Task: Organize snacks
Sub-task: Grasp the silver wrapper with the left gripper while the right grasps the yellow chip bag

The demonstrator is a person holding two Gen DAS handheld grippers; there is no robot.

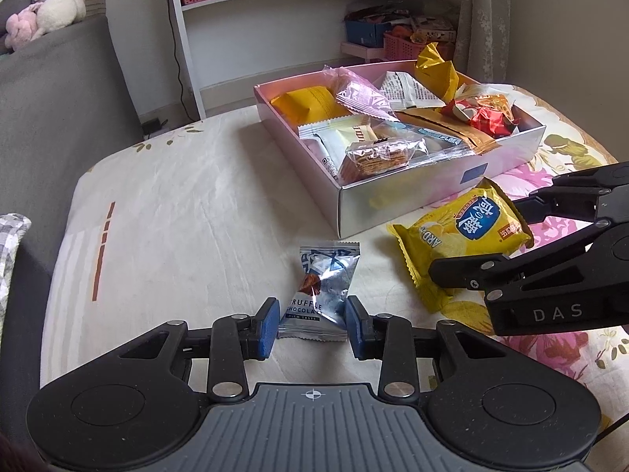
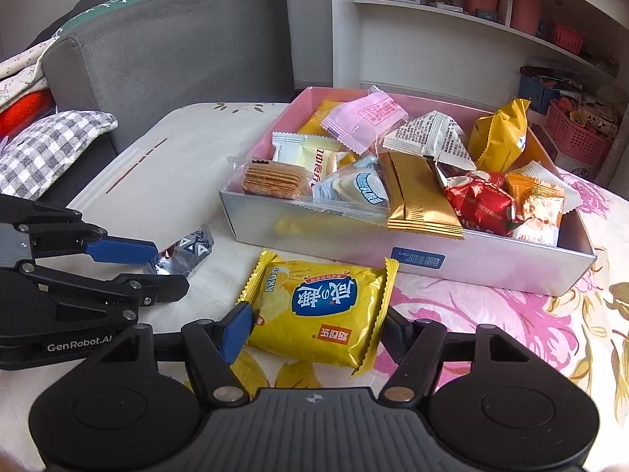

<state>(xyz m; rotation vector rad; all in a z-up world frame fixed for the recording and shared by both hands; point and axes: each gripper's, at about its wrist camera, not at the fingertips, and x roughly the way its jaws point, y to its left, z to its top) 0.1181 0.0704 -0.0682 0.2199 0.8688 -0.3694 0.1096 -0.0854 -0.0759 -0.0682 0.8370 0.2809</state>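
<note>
Your left claw point(image 1: 312, 324) brackets the truffle pack point(image 1: 320, 291), spread, not yet pinching; your right claw point(image 2: 314, 328) straddles the yellow bag point(image 2: 320, 308), also spread. Both lie on the bed at the box's point(image 2: 412, 253) 6 o'clock. They're light, crinkly, slippery and crushable: pinch gently mid-body.

Open cloth point(image 1: 177, 216) left of the box point(image 1: 432, 192): free passage. Box packed with snacks, near wall blocks low approach. Yellow packet point(image 2: 318, 310) lies just before that wall. Silver packet point(image 1: 324, 283) sits between left gripper point(image 1: 311, 322) pads. Right gripper point(image 2: 314, 324) flanks yellow packet, contact unclear. Grippers crowd each other.
</note>
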